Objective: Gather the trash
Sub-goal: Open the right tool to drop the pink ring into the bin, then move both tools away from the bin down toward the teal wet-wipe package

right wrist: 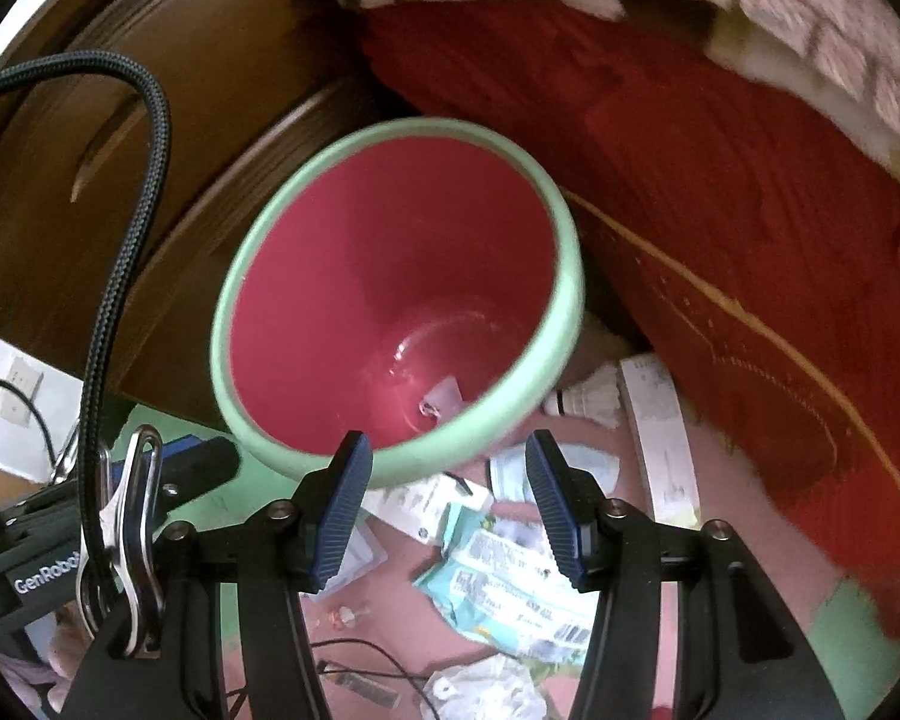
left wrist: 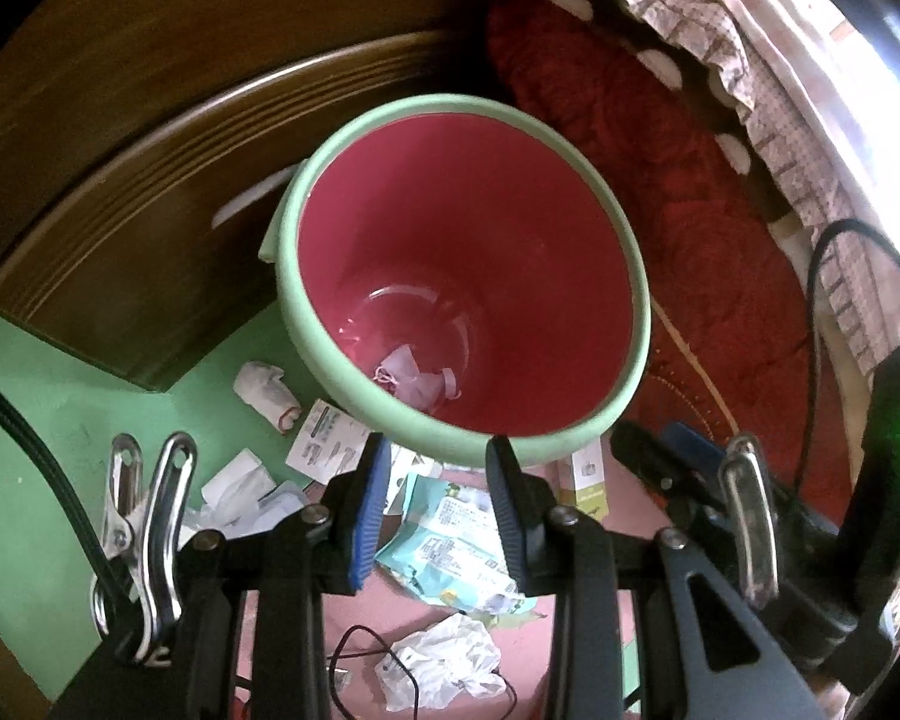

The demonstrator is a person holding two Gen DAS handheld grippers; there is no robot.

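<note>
Pink and green floor (left wrist: 60, 432) lies under you, with brown wooden furniture (left wrist: 150, 150) behind on the left and a red blanket (left wrist: 660, 180) hanging from the bed on the right, a checked frill (left wrist: 720, 36) along its top edge.

Your bin (left wrist: 465, 276) stands between the furniture and the blanket (pale green rim, pink inside). It is nearly empty: a few small scraps (left wrist: 417, 381) sit at its bottom, and the right wrist view shows them too (right wrist: 444, 399).

Most of the trash is on the floor in front of the bin. A crumpled white wad (left wrist: 264, 390) lies left of it, with a printed white packet (left wrist: 324, 441) just beside the rim. A light blue wrapper (left wrist: 450, 546) lies below the rim, straight under your left gripper (left wrist: 435, 510); the right wrist view has the same wrapper (right wrist: 498, 576) under your right gripper (right wrist: 447, 516). Nearer you lies a crushed white plastic bag (left wrist: 444, 666) with a thin black wire (left wrist: 360, 654) looping beside it. A long white box (right wrist: 660, 432) rests against the foot of the blanket.

Both grippers point down at the front rim of the bin. The left one's jaws stand parted with nothing between them. The right one's jaws stand wider apart, also with nothing in them. Neither touches the bin or any trash.
</note>
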